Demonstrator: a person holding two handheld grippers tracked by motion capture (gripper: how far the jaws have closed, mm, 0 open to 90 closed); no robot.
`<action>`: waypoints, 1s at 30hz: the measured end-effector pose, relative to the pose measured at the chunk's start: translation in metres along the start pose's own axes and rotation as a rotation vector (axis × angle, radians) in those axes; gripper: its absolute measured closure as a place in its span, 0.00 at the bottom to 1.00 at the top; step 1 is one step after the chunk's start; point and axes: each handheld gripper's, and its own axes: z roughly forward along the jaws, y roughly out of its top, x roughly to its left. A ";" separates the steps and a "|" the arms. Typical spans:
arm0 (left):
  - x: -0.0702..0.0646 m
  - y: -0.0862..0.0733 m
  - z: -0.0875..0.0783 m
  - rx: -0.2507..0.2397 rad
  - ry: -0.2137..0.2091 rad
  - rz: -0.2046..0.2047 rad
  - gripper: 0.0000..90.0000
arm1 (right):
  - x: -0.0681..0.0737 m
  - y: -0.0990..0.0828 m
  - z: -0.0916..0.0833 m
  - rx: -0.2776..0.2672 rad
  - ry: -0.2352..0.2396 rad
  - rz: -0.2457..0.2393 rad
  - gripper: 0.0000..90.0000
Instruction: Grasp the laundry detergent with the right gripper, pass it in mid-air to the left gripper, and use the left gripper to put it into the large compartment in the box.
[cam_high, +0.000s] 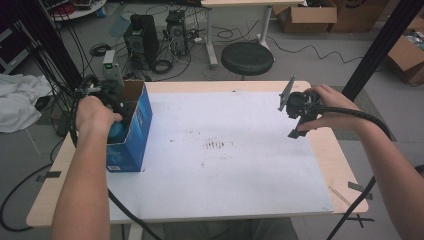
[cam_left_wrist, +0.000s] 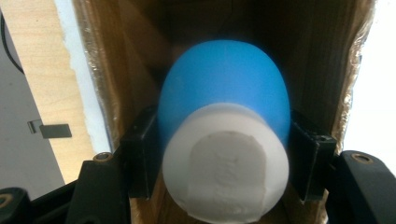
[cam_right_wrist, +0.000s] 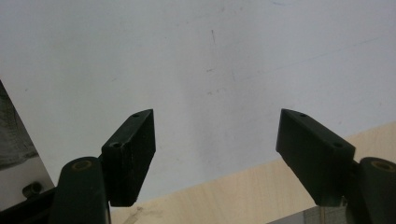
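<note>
- Left gripper view: the left tool (cam_left_wrist: 224, 154) pinches a blue and white bulb (cam_left_wrist: 224, 140) across its width, one black pad pressed to each flank where the blue dome meets the white base.
- The bulb's long axis runs straight out along the tool, with the flat white end towards the camera and the rounded blue end pointing away, down into the box (cam_left_wrist: 308, 51).
- Brown cardboard walls rise on both sides of the bulb, so it already sits inside the open top; I cannot tell how far it hangs above the floor of the box.
- High view: the left tool (cam_high: 114, 107) stands over the open top of the blue box (cam_high: 135, 135), with a patch of the blue bulb (cam_high: 118, 131) showing under the hand. The box stands at the left edge of the table (cam_high: 225, 150).
- The coming move is probably a straight drop along that same axis, then a release; the walls are close, so the pads have little room to spread.
- Right gripper view: the right tool (cam_right_wrist: 215, 135) is spread with nothing between its pads, over bare table.
- High view: the right tool (cam_high: 295, 127) hangs near the far right corner, well apart from the box, so the left hand is the nearer one.
</note>
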 end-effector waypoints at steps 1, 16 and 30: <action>0.000 0.000 0.001 -0.003 -0.001 0.000 0.43 | 0.000 0.000 0.000 0.001 0.000 0.000 0.32; 0.001 -0.004 0.002 -0.010 -0.007 -0.002 0.42 | 0.002 0.003 0.003 -0.002 0.008 -0.004 0.32; -0.003 -0.005 -0.006 -0.017 -0.011 0.017 0.38 | 0.004 0.002 0.000 -0.009 0.001 -0.004 0.32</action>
